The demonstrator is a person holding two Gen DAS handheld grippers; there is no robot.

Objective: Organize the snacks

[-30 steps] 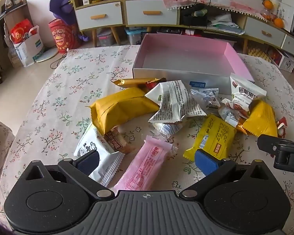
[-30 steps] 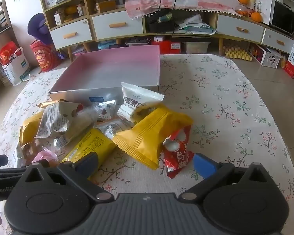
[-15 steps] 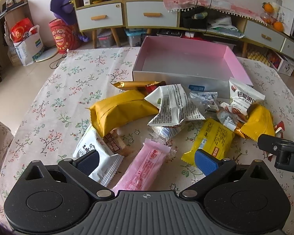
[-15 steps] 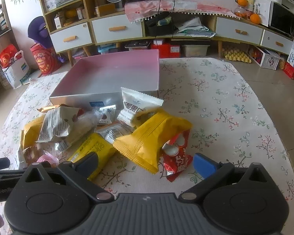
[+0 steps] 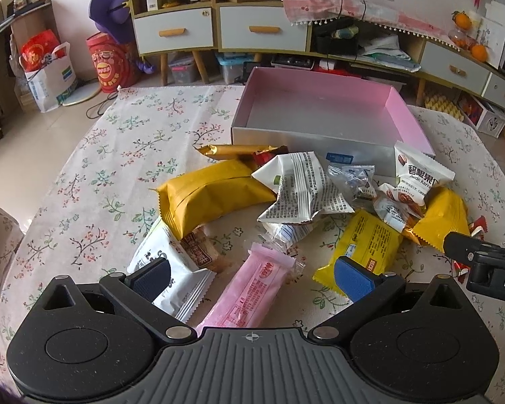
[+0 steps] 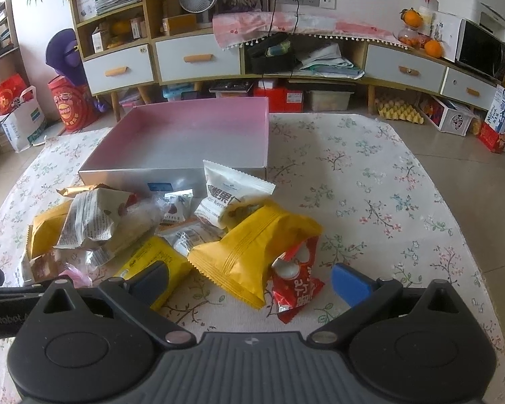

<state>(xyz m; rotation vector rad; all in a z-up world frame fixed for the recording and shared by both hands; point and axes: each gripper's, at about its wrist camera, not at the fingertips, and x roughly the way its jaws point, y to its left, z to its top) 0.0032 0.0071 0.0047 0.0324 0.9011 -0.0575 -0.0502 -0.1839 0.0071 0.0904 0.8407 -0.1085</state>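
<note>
Hovering spread over the snack pile, left hand-held gripper [image 5: 250, 277] above a pink bar [image 5: 252, 286], right hand-held gripper [image 6: 249, 284] likewise spread, apparently untouching, pink box [image 5: 323, 114] behind on the table [image 5: 124, 155]

- The left gripper [image 5: 250, 277] has a matte black body with a grey ribbed plate at its centre, marked by a small crosshair symbol.
- Two round black discs sit on either side, each topped by a triangular cut-out.
- Silver round screws [image 5: 176, 331] fasten the black linkage arms.
- Its fingertips [image 5: 352, 277] carry blue pads; the left one looks darker in shade.
- The right gripper [image 6: 250, 281] has the same build: black housing, grey ribbed plate, silver screws, blue pads [image 6: 351, 284].
- White letters run along each gripper's side, only partly readable.
</note>
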